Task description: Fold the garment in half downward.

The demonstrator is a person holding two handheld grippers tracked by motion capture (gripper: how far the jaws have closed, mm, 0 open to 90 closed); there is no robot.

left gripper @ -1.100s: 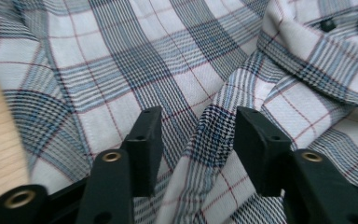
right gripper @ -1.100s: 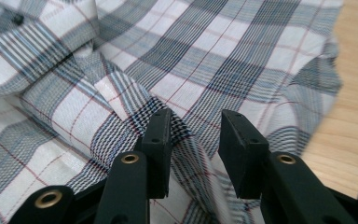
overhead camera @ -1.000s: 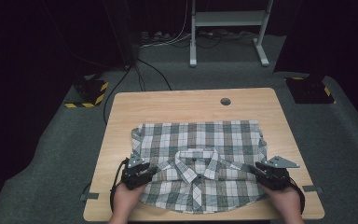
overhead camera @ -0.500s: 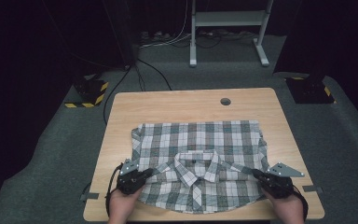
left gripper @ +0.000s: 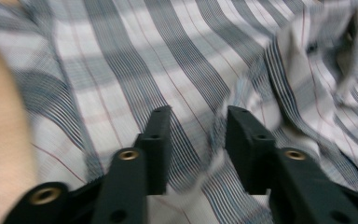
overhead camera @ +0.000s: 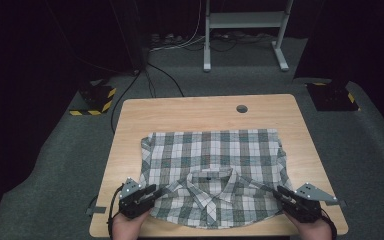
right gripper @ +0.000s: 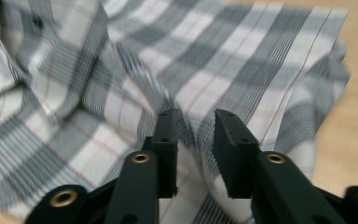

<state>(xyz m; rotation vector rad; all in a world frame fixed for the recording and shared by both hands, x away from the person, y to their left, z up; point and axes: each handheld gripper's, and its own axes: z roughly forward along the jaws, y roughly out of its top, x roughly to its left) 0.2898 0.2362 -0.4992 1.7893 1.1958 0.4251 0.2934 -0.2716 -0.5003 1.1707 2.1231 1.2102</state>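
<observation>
The plaid shirt (overhead camera: 212, 172) lies folded on the bench (overhead camera: 180, 112), stretching between the two tongs. The left tongs (overhead camera: 152, 191) and right tongs (overhead camera: 281, 191) have just been opening, and each now stands parted with a ridge of shirt cloth between its jaws.

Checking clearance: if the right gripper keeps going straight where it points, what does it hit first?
The shirt. The right gripper sits over plaid cloth, with a raised fold between its parted jaws. Pushing on would likely bunch that fold; depth is unclear.

shirt (overhead camera: 212, 170) on table (overhead camera: 180, 112), left gripper (overhead camera: 152, 191) and right gripper (overhead camera: 282, 192) at its near corners
</observation>
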